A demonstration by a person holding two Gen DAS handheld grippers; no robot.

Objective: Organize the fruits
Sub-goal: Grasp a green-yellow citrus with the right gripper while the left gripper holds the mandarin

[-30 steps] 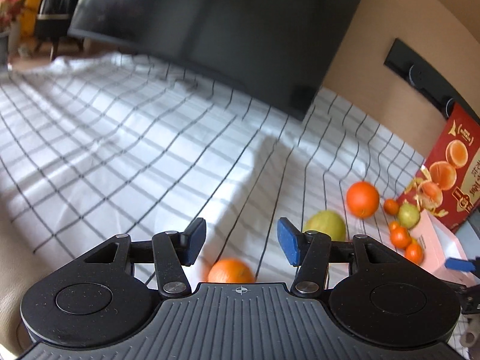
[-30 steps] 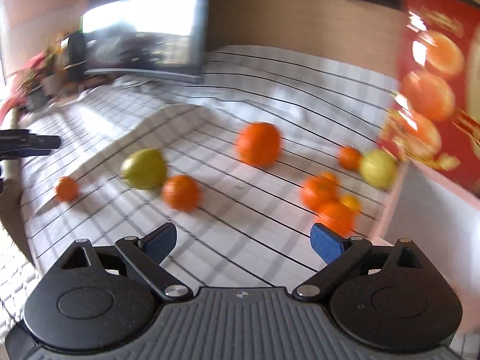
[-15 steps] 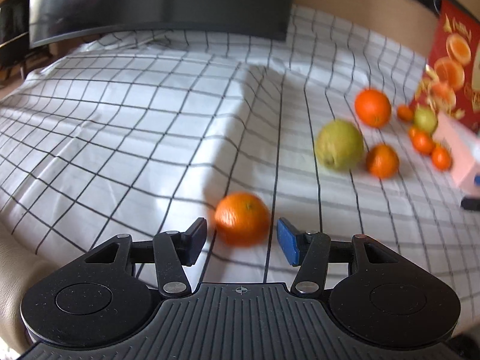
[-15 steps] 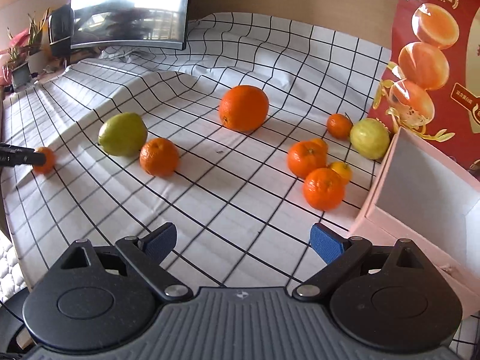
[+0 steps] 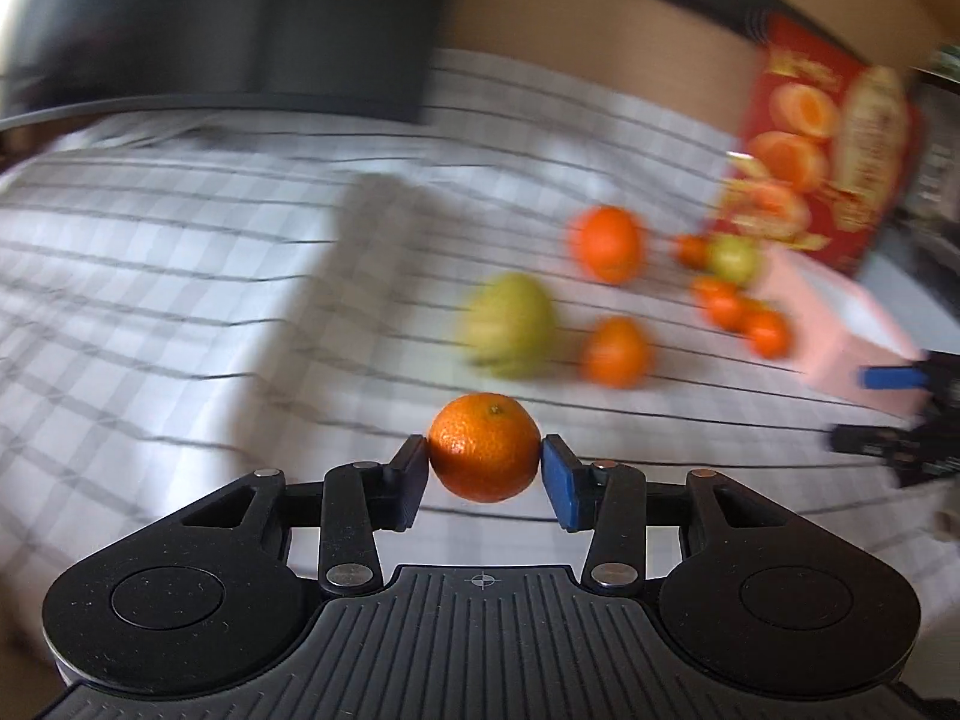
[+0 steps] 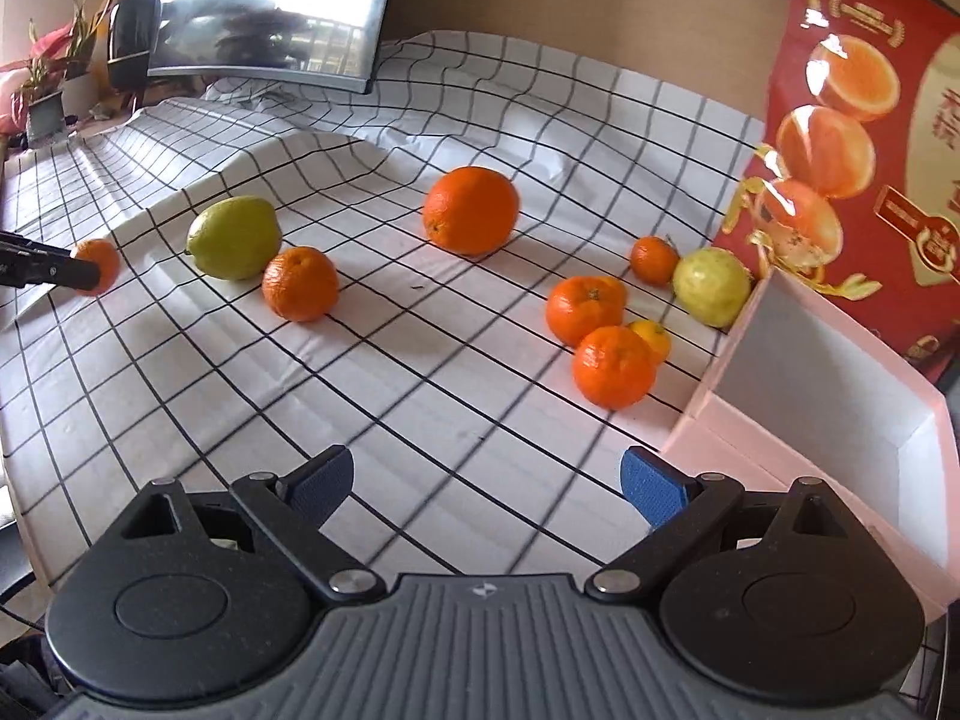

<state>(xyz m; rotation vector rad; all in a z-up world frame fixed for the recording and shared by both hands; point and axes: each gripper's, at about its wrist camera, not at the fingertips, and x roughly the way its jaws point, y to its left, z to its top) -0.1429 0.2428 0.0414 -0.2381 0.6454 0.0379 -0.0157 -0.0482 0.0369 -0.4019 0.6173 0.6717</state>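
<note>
In my left wrist view, motion blur smears everything beyond the mandarin [image 5: 485, 447] between my closing pads: the checked cloth [image 5: 180, 276], the green fruit [image 5: 510, 324] and the red carton [image 5: 828, 150], whose print is unreadable. The dark monitor [image 5: 240, 18] is cut by the top edge. In my right wrist view, my left gripper [image 6: 90, 269] enters from the left edge, one finger [image 6: 51, 269] covering part of that mandarin. The pink box [image 6: 840, 396] runs off the right edge.

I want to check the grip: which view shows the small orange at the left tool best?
The left wrist view: the small orange sits sharp between the closing left tool. The right wrist view shows it tiny, half hidden at the frame's edge.
</note>
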